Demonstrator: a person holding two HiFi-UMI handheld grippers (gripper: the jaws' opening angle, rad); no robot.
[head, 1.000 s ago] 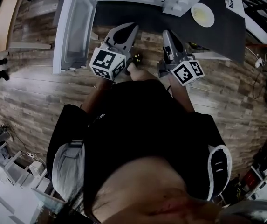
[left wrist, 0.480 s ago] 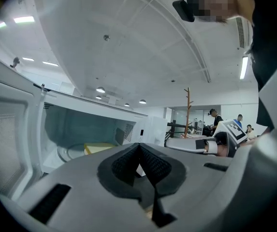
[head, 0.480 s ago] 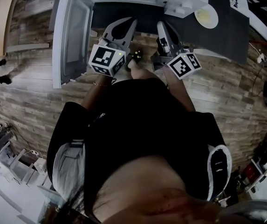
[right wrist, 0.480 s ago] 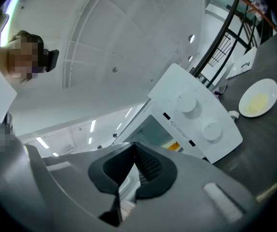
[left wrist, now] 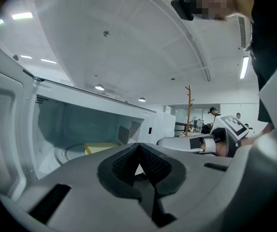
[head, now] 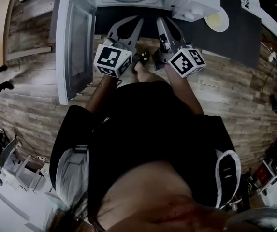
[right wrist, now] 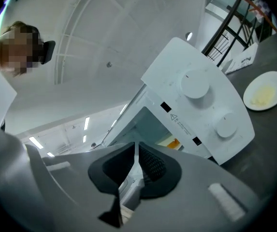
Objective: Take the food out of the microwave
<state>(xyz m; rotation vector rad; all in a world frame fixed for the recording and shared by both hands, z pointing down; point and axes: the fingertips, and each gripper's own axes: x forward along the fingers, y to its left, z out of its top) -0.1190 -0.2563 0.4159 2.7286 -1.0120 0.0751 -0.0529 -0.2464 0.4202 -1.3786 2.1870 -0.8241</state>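
Smooth white plastic, matt grey shells, grained wood

The microwave [right wrist: 203, 115] has a smooth white shell with a soft shine. Its dials look like the same plastic, and its door [head: 75, 47] carries a darker, slightly reflecting window. The inside walls are pale and glossy, and the turntable [left wrist: 66, 152] looks like clear glass. The left gripper [left wrist: 139, 147] and the right gripper [right wrist: 137, 149] have matt grey plastic shells. Their pads [left wrist: 123, 165] are black and finely ribbed, like rubber. The floor [head: 27, 100] shows grey-brown planks with a rough-looking wood grain. The counter [head: 237, 40] is dark and matt, the plate [right wrist: 265, 93] is white and glazed, and the person's shirt [head: 143, 129] is black matt cloth.
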